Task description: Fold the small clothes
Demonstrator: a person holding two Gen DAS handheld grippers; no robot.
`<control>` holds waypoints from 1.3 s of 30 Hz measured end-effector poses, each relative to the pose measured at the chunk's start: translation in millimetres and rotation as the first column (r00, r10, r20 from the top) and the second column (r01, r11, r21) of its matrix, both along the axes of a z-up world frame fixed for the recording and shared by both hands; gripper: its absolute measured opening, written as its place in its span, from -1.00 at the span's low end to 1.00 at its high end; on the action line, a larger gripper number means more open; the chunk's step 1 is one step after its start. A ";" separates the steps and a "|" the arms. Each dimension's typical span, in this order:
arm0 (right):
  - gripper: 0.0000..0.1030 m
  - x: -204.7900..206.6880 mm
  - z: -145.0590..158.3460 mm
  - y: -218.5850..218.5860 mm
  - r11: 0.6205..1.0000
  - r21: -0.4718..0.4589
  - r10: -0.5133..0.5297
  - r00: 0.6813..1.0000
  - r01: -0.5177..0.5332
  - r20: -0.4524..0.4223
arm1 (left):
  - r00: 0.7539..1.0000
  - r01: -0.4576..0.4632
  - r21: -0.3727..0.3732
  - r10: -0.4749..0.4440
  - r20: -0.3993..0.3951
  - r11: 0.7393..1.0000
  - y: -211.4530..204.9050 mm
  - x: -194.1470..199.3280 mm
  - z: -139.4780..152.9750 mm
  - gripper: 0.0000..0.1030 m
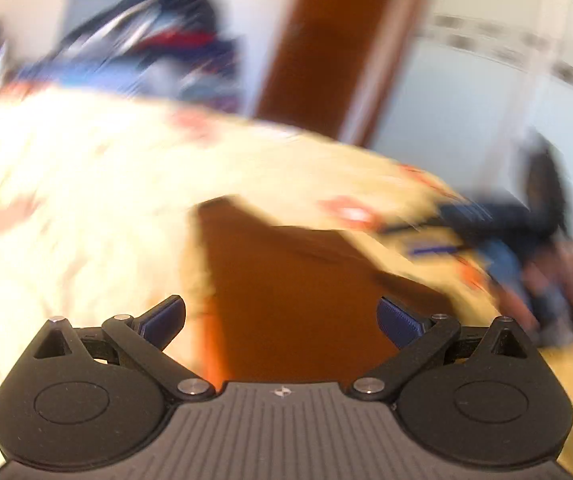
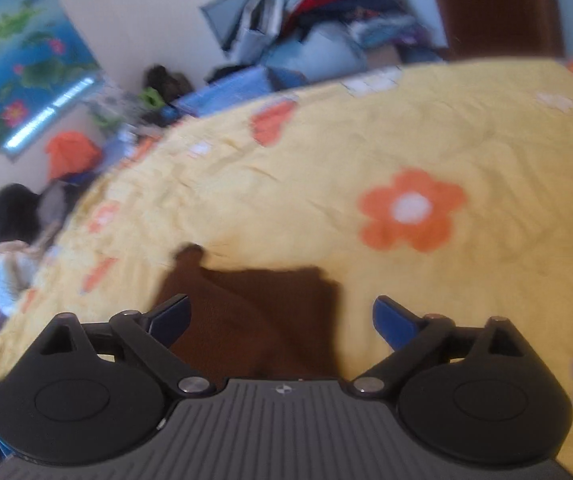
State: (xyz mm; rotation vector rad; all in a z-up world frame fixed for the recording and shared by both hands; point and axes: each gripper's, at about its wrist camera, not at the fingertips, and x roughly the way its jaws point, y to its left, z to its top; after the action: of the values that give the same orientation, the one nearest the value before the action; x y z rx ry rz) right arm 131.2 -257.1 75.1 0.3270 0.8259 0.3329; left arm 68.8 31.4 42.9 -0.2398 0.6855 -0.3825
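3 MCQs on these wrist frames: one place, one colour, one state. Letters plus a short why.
1. Where does the brown garment lie?
A. on the yellow bedspread
B. on the clothes pile
C. on the wall poster

2. What colour are the big flowers on the bedspread?
A. blue
B. orange
C. green

3. What state is the right claw in?
A. shut on the garment
B. shut, holding nothing
C. open

Answers: A, yellow fabric surrounds the garment; B, orange petals around a white centre; C, the fingers stand wide apart, pressing nothing.
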 end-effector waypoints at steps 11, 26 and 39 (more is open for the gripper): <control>-0.50 25.1 -29.6 27.0 0.989 0.014 0.145 0.988 -0.144 -0.052 | 0.989 0.006 0.014 -0.003 -0.146 1.000 -26.2 104.0 -11.9 -0.64; 0.69 -31.1 1.2 -8.3 0.995 0.099 -0.012 0.995 0.002 0.101 | 0.999 0.014 -0.001 -0.014 -0.033 1.000 12.2 23.6 7.1 0.66; -0.55 -74.9 -25.6 -8.5 0.997 0.046 0.056 0.998 -0.056 0.000 | 0.991 0.078 0.080 -0.068 -0.117 0.994 -15.2 -28.8 -22.5 0.20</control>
State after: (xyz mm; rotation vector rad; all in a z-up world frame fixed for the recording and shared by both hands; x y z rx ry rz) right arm 56.3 -265.6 49.5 0.3477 0.8310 0.4046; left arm 39.9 16.2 20.3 -0.1573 0.8225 -0.4111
